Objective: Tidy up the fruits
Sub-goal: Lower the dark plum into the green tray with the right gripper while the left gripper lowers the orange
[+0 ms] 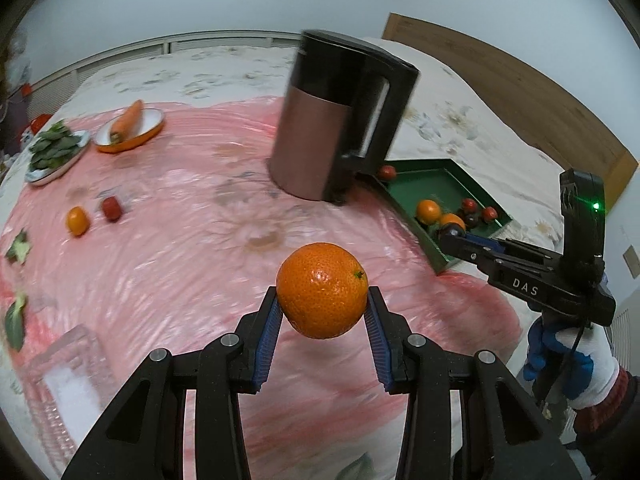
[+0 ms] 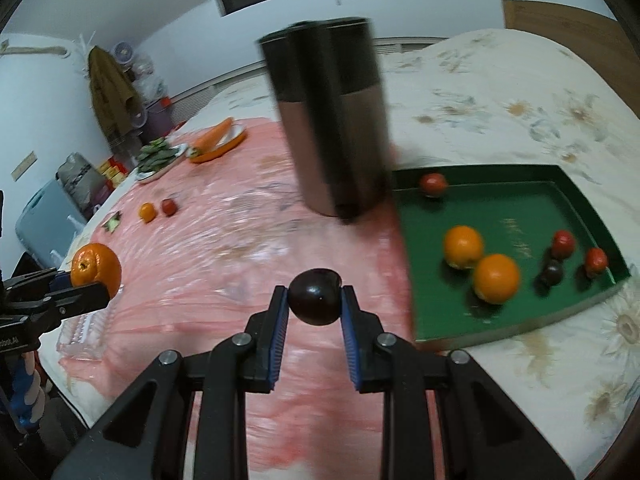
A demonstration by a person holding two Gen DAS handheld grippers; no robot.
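Observation:
My left gripper (image 1: 322, 300) is shut on a large orange (image 1: 322, 290), held above the pink plastic sheet; it also shows at the left of the right wrist view (image 2: 96, 270). My right gripper (image 2: 315, 300) is shut on a dark plum (image 2: 315, 296), held above the sheet left of the green tray (image 2: 508, 204). The tray holds two oranges (image 2: 463, 247), several small red fruits (image 2: 433, 184) and a dark fruit (image 2: 552, 273). A small orange (image 1: 77, 221) and a small red fruit (image 1: 111, 208) lie on the sheet at the far left.
A tall copper-and-black kettle (image 1: 320, 120) stands mid-table beside the tray's near corner. An orange-rimmed bowl with a carrot (image 1: 128, 122) and a plate of green leaves (image 1: 54, 150) sit at the far left. A clear plastic box (image 1: 60, 384) lies near left. Leaf scraps (image 1: 18, 246) lie at the left edge.

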